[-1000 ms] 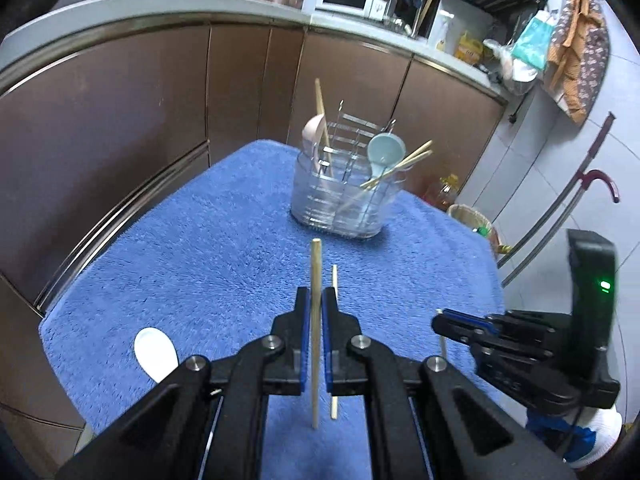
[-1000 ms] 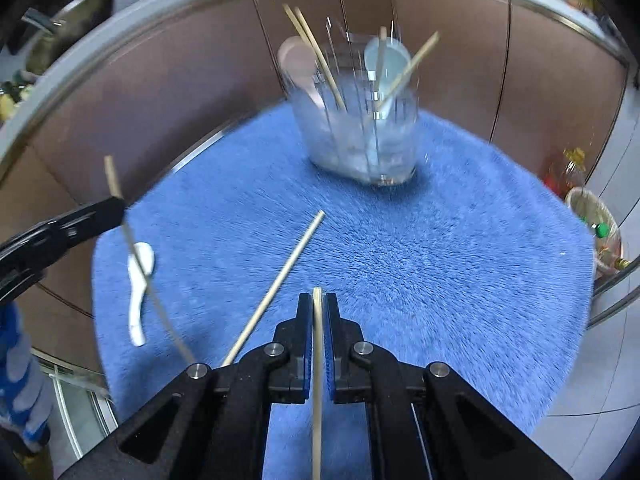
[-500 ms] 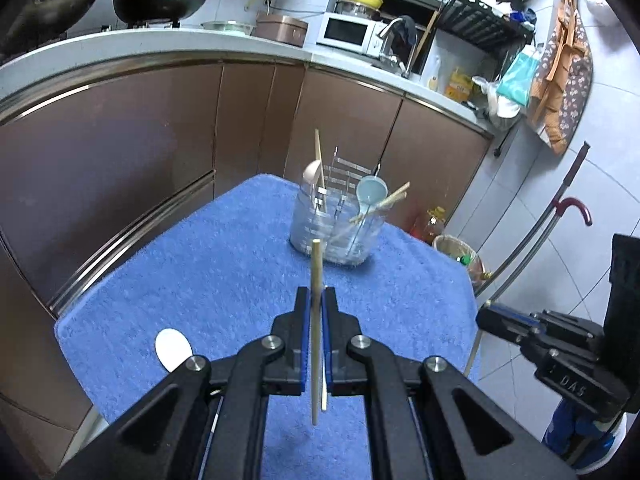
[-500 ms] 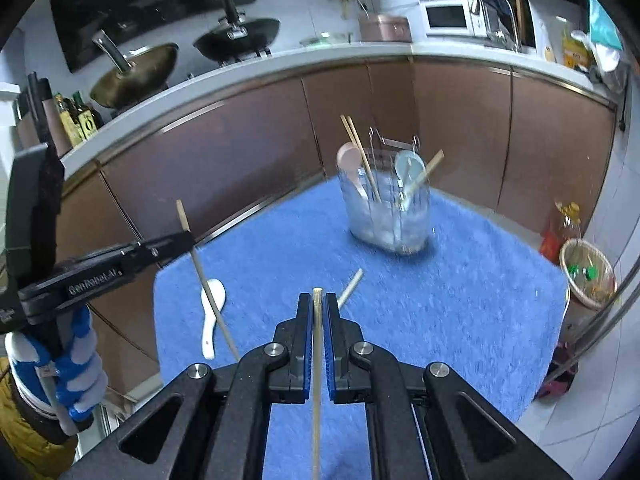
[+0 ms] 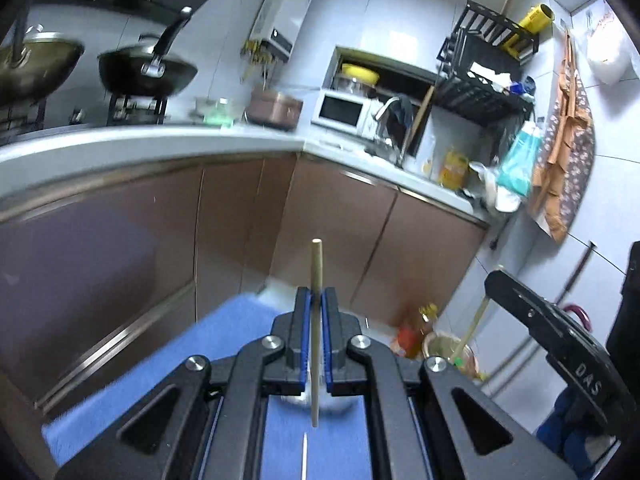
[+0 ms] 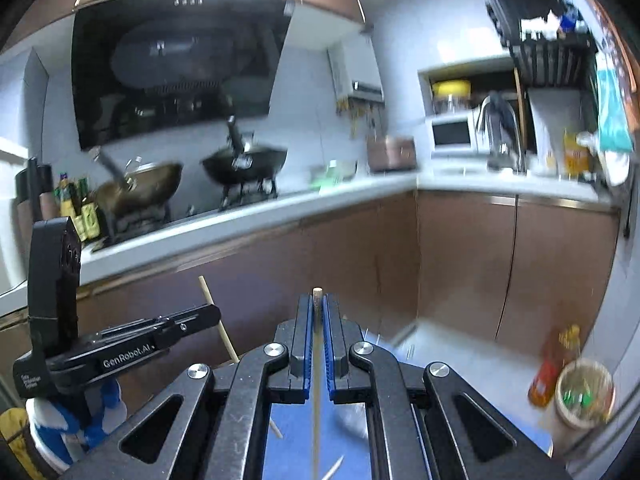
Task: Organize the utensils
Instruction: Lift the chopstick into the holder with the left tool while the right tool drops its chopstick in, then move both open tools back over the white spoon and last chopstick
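You stand in a home kitchen: two woks [image 6: 244, 166] sit on a gas stove under a black range hood [image 6: 176, 72], a white microwave [image 5: 342, 110] and sink tap [image 5: 390, 120] line the grey counter [image 5: 160, 142], above brown cabinets [image 5: 340, 232].

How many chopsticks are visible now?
3. Left chopstick in the left gripper; right chopstick in the right gripper; loose chopstick on the blue towel. Others may be hidden.

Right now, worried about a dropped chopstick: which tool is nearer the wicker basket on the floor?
Right. The right tool is up and left of the wicker basket; the left tool sits farther left, beyond it.
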Motion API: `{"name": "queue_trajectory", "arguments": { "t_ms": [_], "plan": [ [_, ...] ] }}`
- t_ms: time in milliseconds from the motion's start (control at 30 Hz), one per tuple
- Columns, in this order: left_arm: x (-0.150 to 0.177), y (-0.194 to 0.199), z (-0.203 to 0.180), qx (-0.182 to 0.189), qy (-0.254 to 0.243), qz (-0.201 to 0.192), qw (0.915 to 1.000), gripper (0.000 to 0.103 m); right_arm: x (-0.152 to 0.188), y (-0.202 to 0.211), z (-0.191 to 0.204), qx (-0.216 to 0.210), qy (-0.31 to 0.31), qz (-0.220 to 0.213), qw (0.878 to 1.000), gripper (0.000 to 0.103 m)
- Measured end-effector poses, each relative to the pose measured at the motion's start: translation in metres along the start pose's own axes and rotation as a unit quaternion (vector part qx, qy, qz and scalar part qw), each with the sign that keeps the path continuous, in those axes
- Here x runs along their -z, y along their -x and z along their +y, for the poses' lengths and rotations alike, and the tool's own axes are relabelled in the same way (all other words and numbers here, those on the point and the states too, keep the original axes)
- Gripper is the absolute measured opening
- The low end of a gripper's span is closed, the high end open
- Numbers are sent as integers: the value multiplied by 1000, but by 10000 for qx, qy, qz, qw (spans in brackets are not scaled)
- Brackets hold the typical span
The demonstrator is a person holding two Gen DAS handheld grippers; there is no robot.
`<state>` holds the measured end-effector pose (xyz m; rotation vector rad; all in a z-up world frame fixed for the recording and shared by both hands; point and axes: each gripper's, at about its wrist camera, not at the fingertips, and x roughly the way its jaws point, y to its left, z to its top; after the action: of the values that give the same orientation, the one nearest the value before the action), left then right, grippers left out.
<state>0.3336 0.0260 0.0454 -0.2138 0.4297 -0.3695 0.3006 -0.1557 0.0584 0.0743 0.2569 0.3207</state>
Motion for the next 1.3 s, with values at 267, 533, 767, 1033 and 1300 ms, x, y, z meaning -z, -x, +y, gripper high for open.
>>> {"name": "queue_trajectory", "arguments": {
  "t_ms": [267,533,767,1033,1300],
  "plan": [
    [-18,-99,-5,-207,82,-110,9997,5,-6,-71,-33,309,67,-386,9988,5],
    [27,-170,-2,-353,67,194,9992,5,48,-123,-55,698,108,-5,9975,6],
    [55,-166,-5,-318,-69,297,9990,17,69,-104,-67,814,-43,70,9966,25],
    [56,-111,-11,-348,-209,249,9989,28,67,-44,-64,864,-200,-25,9961,31],
    [76,-31,-34,-576,-632,165,9962,41,83,26,-51,837,-499,120,9952,33]
  ]
}}
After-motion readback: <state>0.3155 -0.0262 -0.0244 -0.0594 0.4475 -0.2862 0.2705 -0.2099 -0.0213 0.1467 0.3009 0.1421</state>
